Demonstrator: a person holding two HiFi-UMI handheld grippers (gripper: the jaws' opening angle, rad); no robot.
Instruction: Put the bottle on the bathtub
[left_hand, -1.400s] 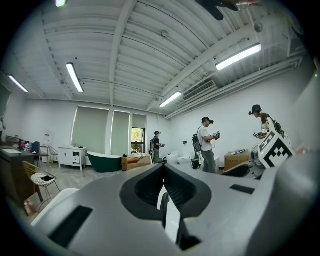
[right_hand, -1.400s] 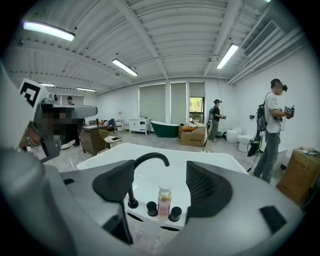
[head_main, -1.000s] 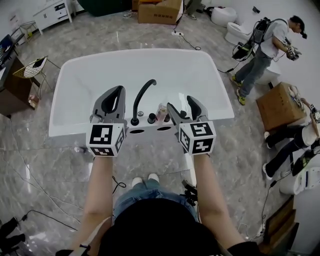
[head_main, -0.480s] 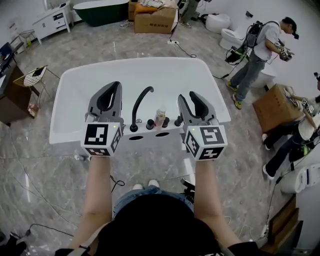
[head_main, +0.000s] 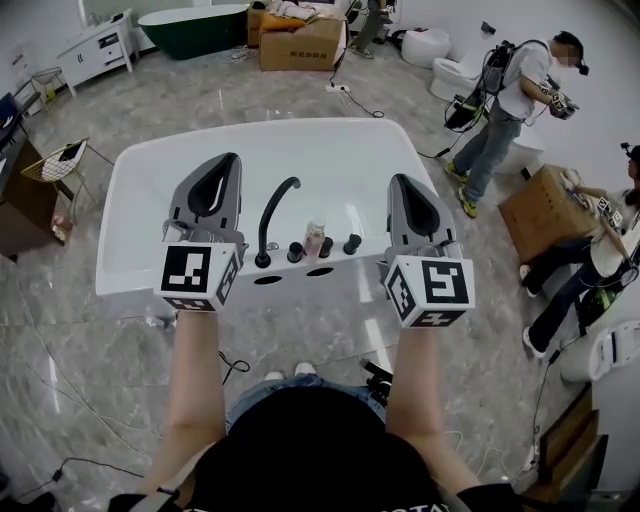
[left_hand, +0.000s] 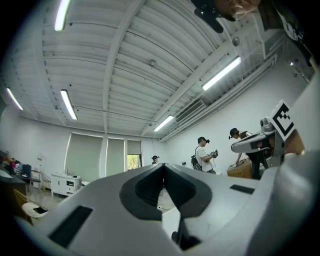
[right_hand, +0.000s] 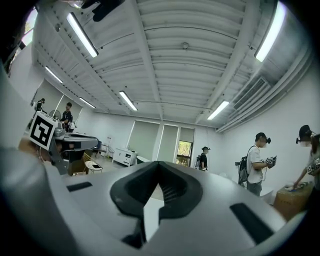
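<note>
A small clear bottle (head_main: 314, 240) with a pinkish lower part stands upright on the near rim of the white bathtub (head_main: 140, 200), between the black faucet (head_main: 275, 210) and its black knobs (head_main: 352, 243). My left gripper (head_main: 234, 160) is held up to the left of the faucet, shut and empty. My right gripper (head_main: 398, 181) is to the right of the knobs, apart from the bottle, also shut with nothing in it. Both gripper views look up at the ceiling and far wall: the left gripper (left_hand: 163, 165) and right gripper (right_hand: 158, 163) have their tips together.
A person (head_main: 505, 105) with a backpack stands at the right past the tub, next to a brown cardboard box (head_main: 540, 210). More boxes (head_main: 300, 45), a green tub (head_main: 190, 22) and toilets (head_main: 425, 45) are at the back. A chair (head_main: 62, 152) stands left. Cables lie on the floor.
The right gripper has pulled back to the right from the bottle and shut. Both grippers have lifted and spread apart. The bottle stays standing on the rim.
</note>
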